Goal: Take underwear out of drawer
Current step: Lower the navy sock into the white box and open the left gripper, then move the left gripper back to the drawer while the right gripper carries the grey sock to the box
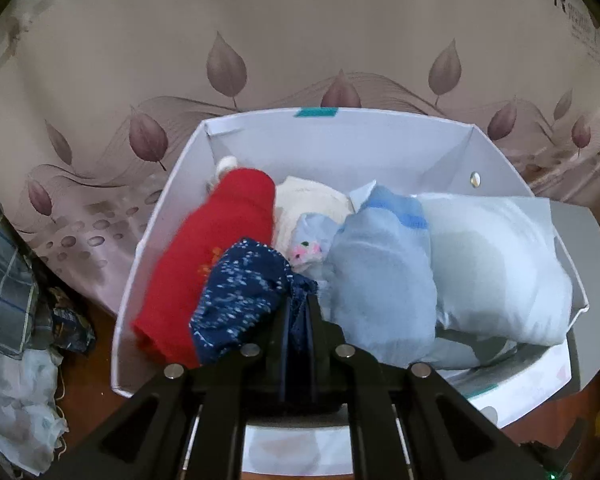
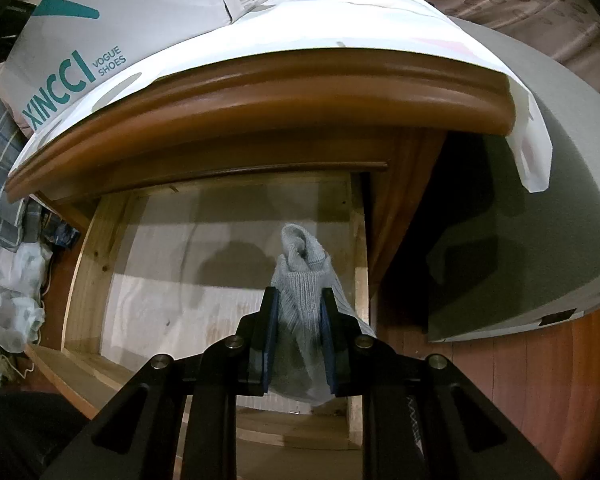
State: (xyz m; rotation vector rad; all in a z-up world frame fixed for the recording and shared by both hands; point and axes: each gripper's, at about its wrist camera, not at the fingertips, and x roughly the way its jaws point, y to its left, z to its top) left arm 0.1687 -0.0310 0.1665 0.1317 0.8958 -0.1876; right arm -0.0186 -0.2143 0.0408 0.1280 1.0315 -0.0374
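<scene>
Left gripper point(image 1: 299, 304) is clamped tight on a navy speckled piece of underwear point(image 1: 244, 292), the fabric bunched toward ten o'clock of the tips, hanging over the white box point(image 1: 148, 236). Inside that box: a red roll point(image 1: 216, 248) at nine o'clock, a cream bundle point(image 1: 304, 200) at twelve, a light blue roll point(image 1: 380, 264) at two o'clock, and a pale white bundle point(image 1: 496, 264) at three. Over on the right wrist view, the right gripper point(image 2: 299, 300) pinches a grey knitted garment point(image 2: 302, 276), its folded end sticking up toward twelve o'clock. Beneath it, the open wooden drawer point(image 2: 88, 248), pale floor showing, tucked under the brown tabletop edge point(image 2: 260, 96). A shoebox point(image 2: 112, 24) sits at eleven o'clock.
</scene>
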